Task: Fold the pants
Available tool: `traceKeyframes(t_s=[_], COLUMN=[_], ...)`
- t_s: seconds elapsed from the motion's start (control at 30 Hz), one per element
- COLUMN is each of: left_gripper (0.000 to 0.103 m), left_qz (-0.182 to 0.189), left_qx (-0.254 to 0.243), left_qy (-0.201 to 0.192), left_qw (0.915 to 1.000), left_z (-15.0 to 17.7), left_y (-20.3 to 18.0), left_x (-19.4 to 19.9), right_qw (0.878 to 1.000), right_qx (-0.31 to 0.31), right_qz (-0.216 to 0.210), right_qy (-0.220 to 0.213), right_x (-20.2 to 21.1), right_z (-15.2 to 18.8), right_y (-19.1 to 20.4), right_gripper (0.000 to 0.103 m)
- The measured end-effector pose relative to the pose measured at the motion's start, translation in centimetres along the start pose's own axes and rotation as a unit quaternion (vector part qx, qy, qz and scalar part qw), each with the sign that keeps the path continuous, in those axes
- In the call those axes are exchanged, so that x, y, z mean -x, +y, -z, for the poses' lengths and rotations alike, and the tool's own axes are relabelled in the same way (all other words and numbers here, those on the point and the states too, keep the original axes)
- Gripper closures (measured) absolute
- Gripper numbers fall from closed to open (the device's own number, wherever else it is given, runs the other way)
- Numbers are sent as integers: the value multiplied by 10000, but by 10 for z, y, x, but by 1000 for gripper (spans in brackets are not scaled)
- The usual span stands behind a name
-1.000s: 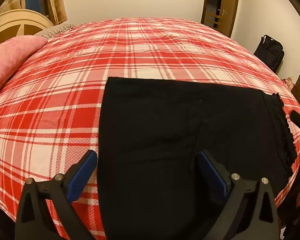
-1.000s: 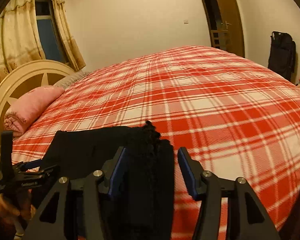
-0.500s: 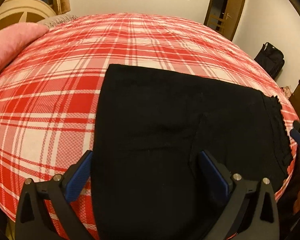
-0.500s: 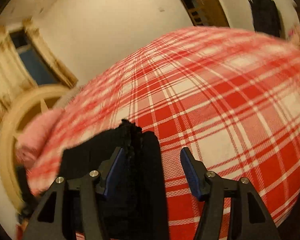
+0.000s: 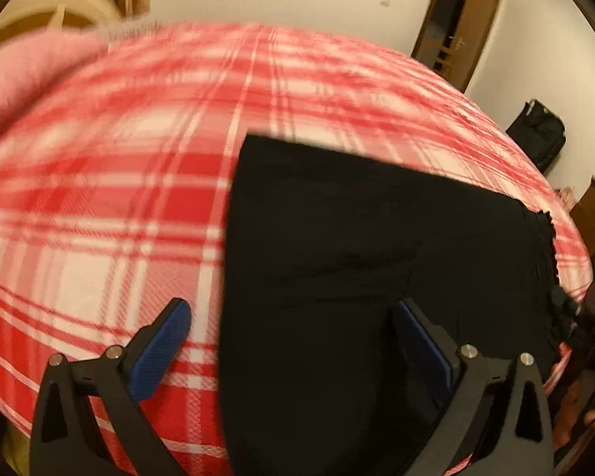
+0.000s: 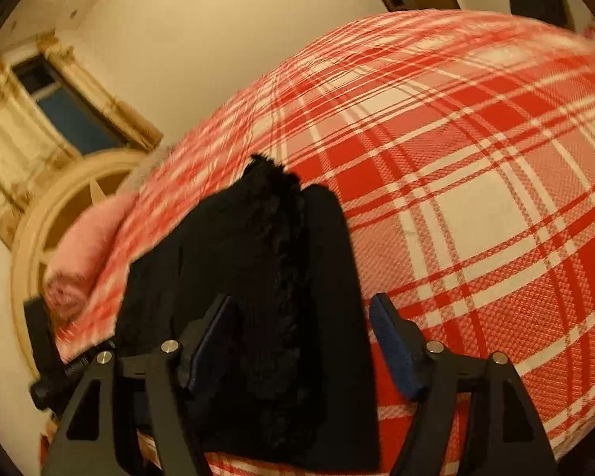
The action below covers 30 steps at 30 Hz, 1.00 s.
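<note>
Black pants (image 5: pixel 357 261) lie folded flat on a red and white plaid bed (image 5: pixel 111 198). In the left wrist view my left gripper (image 5: pixel 293 341) is open over the pants' left near edge, with the left finger over the bedspread and the right finger over the cloth. In the right wrist view the pants (image 6: pixel 273 277) show their frayed hem end. My right gripper (image 6: pixel 301 341) is open and straddles that end, holding nothing. The left gripper shows at the far left (image 6: pixel 55 365).
A pink pillow (image 5: pixel 23 75) and a cream headboard (image 6: pixel 59 206) are at the bed's head. A wooden door (image 5: pixel 460 23) and a black bag (image 5: pixel 535 135) stand by the far wall. A curtained window (image 6: pixel 51 107) is behind the headboard.
Both grippers have tilted and swung, blurring the views. The left gripper shifted left, so its left finger is now over the bedspread. The right gripper came closer over the frayed end.
</note>
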<state>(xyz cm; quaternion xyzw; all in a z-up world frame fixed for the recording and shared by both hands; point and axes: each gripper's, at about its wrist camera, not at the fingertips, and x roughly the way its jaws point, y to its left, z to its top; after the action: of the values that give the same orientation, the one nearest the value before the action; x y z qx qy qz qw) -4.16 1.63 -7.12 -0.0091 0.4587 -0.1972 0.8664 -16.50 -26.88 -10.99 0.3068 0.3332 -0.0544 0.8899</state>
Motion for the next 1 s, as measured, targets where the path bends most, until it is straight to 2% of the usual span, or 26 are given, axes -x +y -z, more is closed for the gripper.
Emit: traceKeyframes(t_s=[0.03, 0.1, 0.17, 0.3, 0.37, 0.4, 0.43, 0.53, 0.73, 0.83, 0.9, 1.0], left_gripper=[0, 0, 0, 0, 0, 0, 0, 0, 1, 14, 37, 40], left_qz=[74, 131, 162, 61, 11, 19, 32, 78, -35, 42, 70, 237], left_qx=[43, 13, -80, -134, -134, -110, -102, -124, -83, -149, -175, -51], left_qy=[-106, -75, -49, -27, 53, 129, 179, 307, 317, 282, 236, 237], left_qw=[9999, 9999, 9998, 9999, 9999, 9999, 9998, 9994, 9995, 9995, 9995, 9994], left_z=[1, 2, 3, 4, 2, 1, 1, 1, 0, -2, -4, -6], left_y=[3, 3, 2, -1, -3, -3, -2, -1, -6, -9, -11, -6], left_x=[2, 3, 2, -1, -3, -4, -3, -3, -5, -3, 1, 2], right_qw=[10000, 9995, 9989, 9990, 9988, 9979, 9969, 9962, 9952, 9971, 9986, 9989], right_qx=[-40, -268, -425, -13, 438, 624, 771, 847, 975, 744, 445, 210], right_qz=[14, 16, -213, -402, -177, -115, -79, -134, 35, -73, -251, -414], right_qy=[-45, -190, -30, 209, 160, 147, 137, 168, 124, 129, 118, 81], right_x=[3, 7, 3, -3, -5, -7, -7, -8, -4, -4, -5, -7], right_z=[0, -2, -2, 2, 7, 10, 12, 13, 17, 14, 11, 10], right_y=[-2, -13, -22, -8, 8, 13, 17, 18, 22, 16, 7, 1], right_gripper=[31, 31, 31, 31, 31, 35, 44, 53, 56, 54, 52, 49])
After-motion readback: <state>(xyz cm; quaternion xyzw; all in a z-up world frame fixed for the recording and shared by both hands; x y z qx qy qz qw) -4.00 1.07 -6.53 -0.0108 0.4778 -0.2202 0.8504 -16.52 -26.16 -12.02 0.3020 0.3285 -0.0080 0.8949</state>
